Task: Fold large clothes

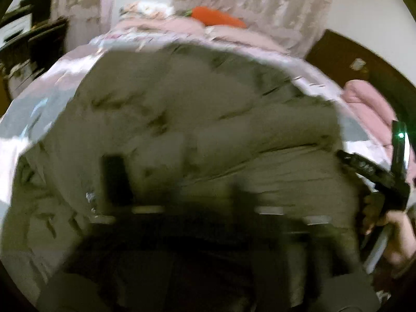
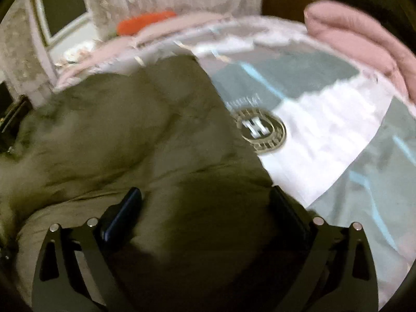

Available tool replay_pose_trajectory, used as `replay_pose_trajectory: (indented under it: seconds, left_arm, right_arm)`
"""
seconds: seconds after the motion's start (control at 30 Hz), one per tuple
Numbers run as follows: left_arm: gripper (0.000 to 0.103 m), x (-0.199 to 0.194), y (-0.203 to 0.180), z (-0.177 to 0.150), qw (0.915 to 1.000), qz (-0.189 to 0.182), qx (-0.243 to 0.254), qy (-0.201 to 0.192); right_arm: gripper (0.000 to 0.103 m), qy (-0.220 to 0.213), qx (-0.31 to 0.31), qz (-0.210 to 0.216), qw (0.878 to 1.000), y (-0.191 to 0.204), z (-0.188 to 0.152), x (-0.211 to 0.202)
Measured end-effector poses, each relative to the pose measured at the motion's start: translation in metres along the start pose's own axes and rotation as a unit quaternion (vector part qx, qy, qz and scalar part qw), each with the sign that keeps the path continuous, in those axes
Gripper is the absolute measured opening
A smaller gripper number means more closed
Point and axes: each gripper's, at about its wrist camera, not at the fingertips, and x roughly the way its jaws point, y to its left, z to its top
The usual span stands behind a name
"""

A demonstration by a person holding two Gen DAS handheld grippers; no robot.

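Note:
A large olive-green padded jacket lies spread on a bed and fills most of the left wrist view; it also shows in the right wrist view. My left gripper is low over the jacket, heavily blurred, with one dark finger visible; its state is unclear. My right gripper has its jaws wide apart, with a bulge of the jacket between the fingers. The right gripper also shows at the right edge of the left wrist view, held by a hand.
The bedsheet is grey, white and pink with a round emblem. A pink folded quilt lies at the right. An orange carrot-shaped pillow lies at the head of the bed. Lace curtains hang behind. Dark furniture stands at left.

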Motion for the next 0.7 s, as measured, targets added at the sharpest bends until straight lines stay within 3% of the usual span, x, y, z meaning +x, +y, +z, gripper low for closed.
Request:
replay_pose_trajectory:
  seconds: [0.03,0.07,0.13,0.2,0.27,0.33,0.37,0.4,0.43,0.53,0.7]
  left_arm:
    - [0.092,-0.013,-0.006,0.003,0.9996,0.009,0.010,-0.027]
    - [0.098,-0.032,-0.015,0.008,0.9968,0.026,0.027,-0.070]
    - [0.101,-0.057,-0.024,0.017,0.9913,0.038,0.041,-0.119]
    - [0.101,-0.064,-0.023,0.021,0.9882,0.052,0.039,-0.139]
    - [0.101,-0.051,-0.014,0.019,0.9898,0.066,0.027,-0.123]
    - [0.101,-0.020,0.003,0.011,0.9935,0.084,0.003,-0.077]
    - [0.101,0.013,0.017,0.001,0.9955,0.088,-0.022,-0.028]
    - [0.101,0.043,0.030,-0.010,0.9948,0.092,-0.038,0.020]
    - [0.101,0.059,0.045,-0.017,0.9953,0.058,-0.070,0.034]
    - [0.101,0.060,0.049,-0.005,0.9939,0.054,-0.087,0.041]
    - [0.101,0.026,0.036,-0.007,0.9958,0.064,-0.064,-0.016]
  right_arm:
    - [0.099,-0.014,-0.010,0.010,1.000,0.010,0.000,-0.011]
    - [0.099,-0.032,-0.023,0.027,0.999,0.024,0.000,-0.025]
    - [0.099,-0.061,-0.048,0.071,0.994,0.054,-0.002,-0.048]
    - [0.099,-0.058,-0.055,0.109,0.991,0.075,-0.005,-0.054]
    - [0.099,-0.032,-0.062,0.130,0.989,0.094,-0.014,-0.042]
    - [0.099,0.020,-0.098,0.093,0.991,0.111,-0.033,-0.010]
    - [0.099,0.041,-0.121,0.072,0.989,0.118,-0.046,0.009]
    - [0.101,0.036,-0.131,0.063,0.989,0.120,-0.053,0.017]
    - [0.102,0.037,-0.130,0.055,0.989,0.122,-0.055,0.023]
    - [0.102,0.051,-0.135,0.040,0.989,0.128,-0.043,0.022]
    - [0.102,-0.011,-0.120,0.042,0.992,0.114,-0.039,-0.007]
